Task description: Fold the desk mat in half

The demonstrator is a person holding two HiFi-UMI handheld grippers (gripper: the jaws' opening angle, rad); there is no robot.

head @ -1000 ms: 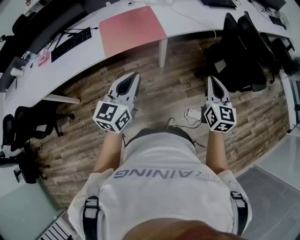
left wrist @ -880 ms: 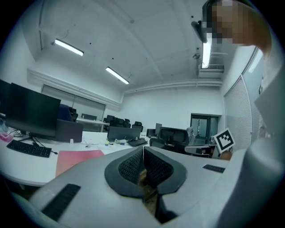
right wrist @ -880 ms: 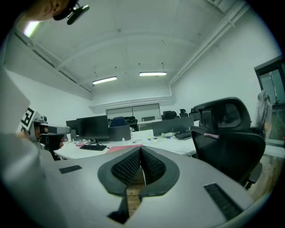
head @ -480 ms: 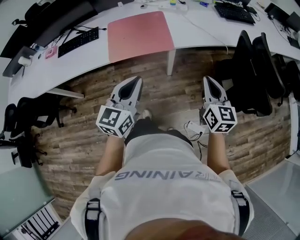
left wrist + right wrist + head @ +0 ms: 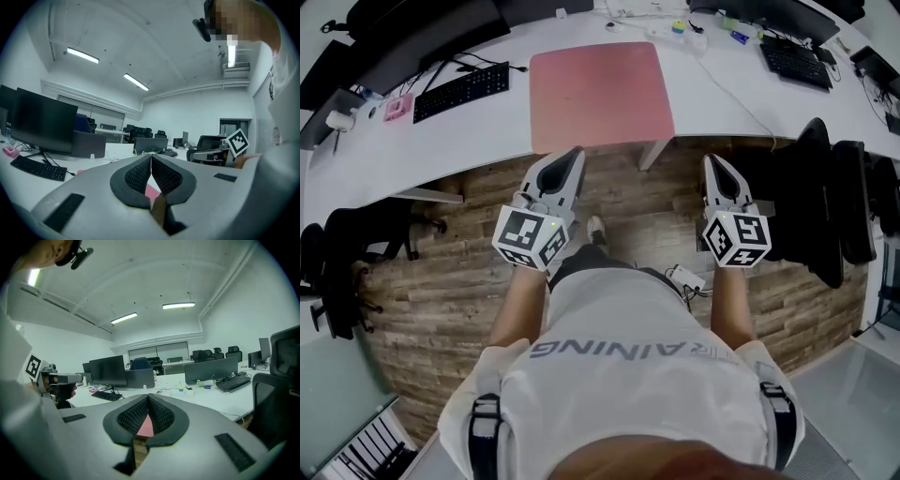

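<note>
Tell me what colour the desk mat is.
Pink; the desk mat shows best in the head view.

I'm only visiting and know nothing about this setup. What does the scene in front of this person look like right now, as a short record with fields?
Mat: pink desk mat, flat and unfolded on the white desk
Left gripper: jaws together, empty, by the desk's front edge
Right gripper: jaws together, empty, above the wooden floor
Contact with mat: none
Nearby: black keyboard, left of the mat
Fold: not begun
</note>
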